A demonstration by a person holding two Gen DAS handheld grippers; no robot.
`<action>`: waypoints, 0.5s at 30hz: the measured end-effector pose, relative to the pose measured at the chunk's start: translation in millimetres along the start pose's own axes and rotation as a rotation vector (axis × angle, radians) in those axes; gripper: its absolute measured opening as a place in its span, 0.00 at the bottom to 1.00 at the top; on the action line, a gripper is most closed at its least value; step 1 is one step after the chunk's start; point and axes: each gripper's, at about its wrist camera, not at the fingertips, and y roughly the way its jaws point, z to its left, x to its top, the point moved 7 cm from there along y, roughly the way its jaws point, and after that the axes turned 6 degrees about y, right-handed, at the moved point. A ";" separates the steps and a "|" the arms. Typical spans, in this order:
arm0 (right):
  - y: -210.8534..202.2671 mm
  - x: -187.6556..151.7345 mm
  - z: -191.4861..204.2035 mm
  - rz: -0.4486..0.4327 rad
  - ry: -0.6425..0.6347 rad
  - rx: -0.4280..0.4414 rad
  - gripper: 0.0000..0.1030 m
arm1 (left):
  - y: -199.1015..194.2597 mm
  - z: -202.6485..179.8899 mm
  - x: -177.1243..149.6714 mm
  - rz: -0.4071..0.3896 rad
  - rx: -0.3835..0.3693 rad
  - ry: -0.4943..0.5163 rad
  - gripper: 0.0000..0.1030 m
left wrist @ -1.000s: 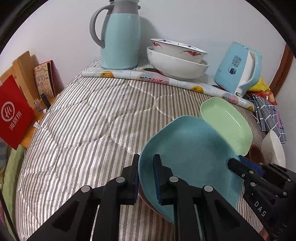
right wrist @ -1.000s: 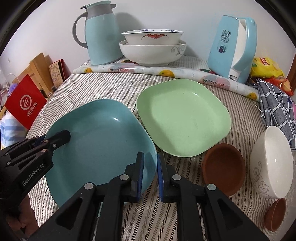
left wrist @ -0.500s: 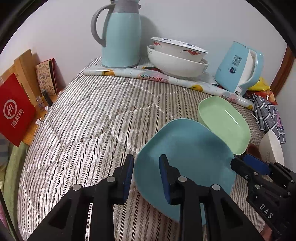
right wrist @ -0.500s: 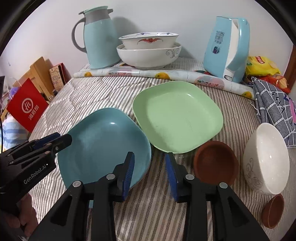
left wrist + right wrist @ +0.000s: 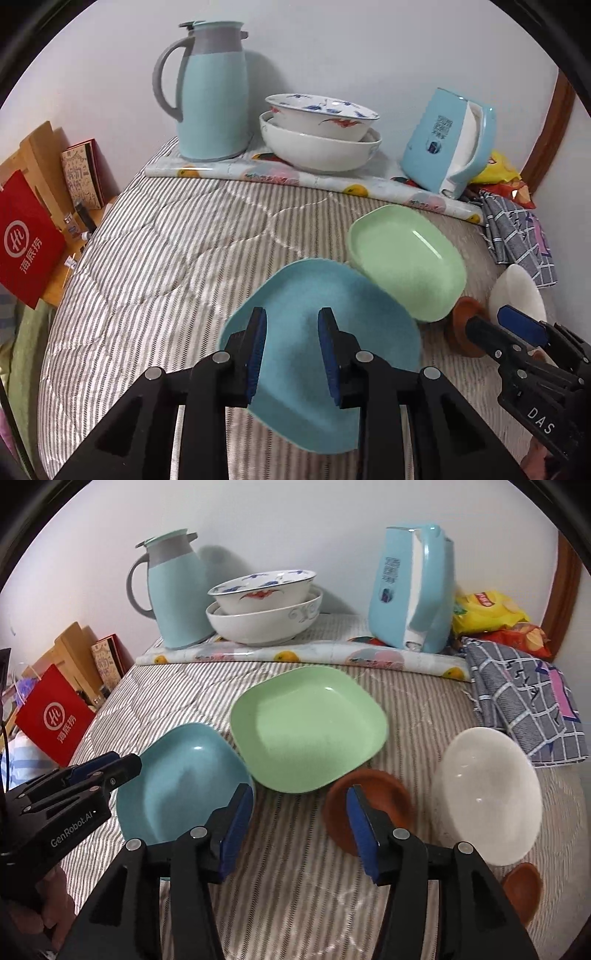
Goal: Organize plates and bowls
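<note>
A blue plate point(image 5: 325, 314) point(image 5: 184, 779) lies on the striped bed cover, beside a green plate point(image 5: 406, 258) point(image 5: 306, 727). My left gripper point(image 5: 291, 354) is open, its fingers above the blue plate's near half, not touching. My right gripper point(image 5: 299, 823) is open, above the cover between the blue plate and a brown bowl point(image 5: 369, 805). A white bowl point(image 5: 487, 794) point(image 5: 517, 291) lies tilted at the right, with a small brown dish point(image 5: 524, 890) in front of it. Two white bowls point(image 5: 317, 136) point(image 5: 266, 609) are stacked at the back.
A blue thermos jug point(image 5: 210, 96) and a blue kettle point(image 5: 447, 144) stand at the back on a rolled patterned mat point(image 5: 295, 653). A checked cloth point(image 5: 528, 701) and snack bags point(image 5: 491, 609) lie at the right. A red bag point(image 5: 26, 240) stands beyond the left edge.
Both grippers have opened and let go of the blue plate, which now lies flat on the cover. Both have drawn back and risen a little.
</note>
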 end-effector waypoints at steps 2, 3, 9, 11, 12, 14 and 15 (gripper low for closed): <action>-3.7 0.9 -7.1 -0.003 0.011 -0.004 0.54 | -2.0 -6.2 4.0 -0.009 -0.003 0.005 0.37; -5.5 1.5 -10.5 -0.004 0.015 -0.007 0.59 | -2.8 -8.5 5.1 -0.013 -0.002 0.009 0.38; -19.4 9.5 -27.5 -0.038 0.038 -0.030 0.65 | -8.2 -24.1 14.7 -0.028 -0.006 0.018 0.40; -22.5 12.3 -32.1 -0.045 0.043 -0.033 0.65 | -8.7 -27.5 17.2 -0.029 0.001 0.021 0.41; -23.7 14.0 -35.0 -0.048 0.048 -0.041 0.65 | -9.0 -28.9 18.8 -0.029 0.007 0.021 0.41; -26.5 17.1 -41.5 -0.053 0.062 -0.055 0.65 | -9.6 -30.9 21.7 -0.030 0.016 0.022 0.42; -27.6 18.8 -44.5 -0.054 0.072 -0.057 0.65 | -9.7 -32.0 23.5 -0.029 0.020 0.024 0.42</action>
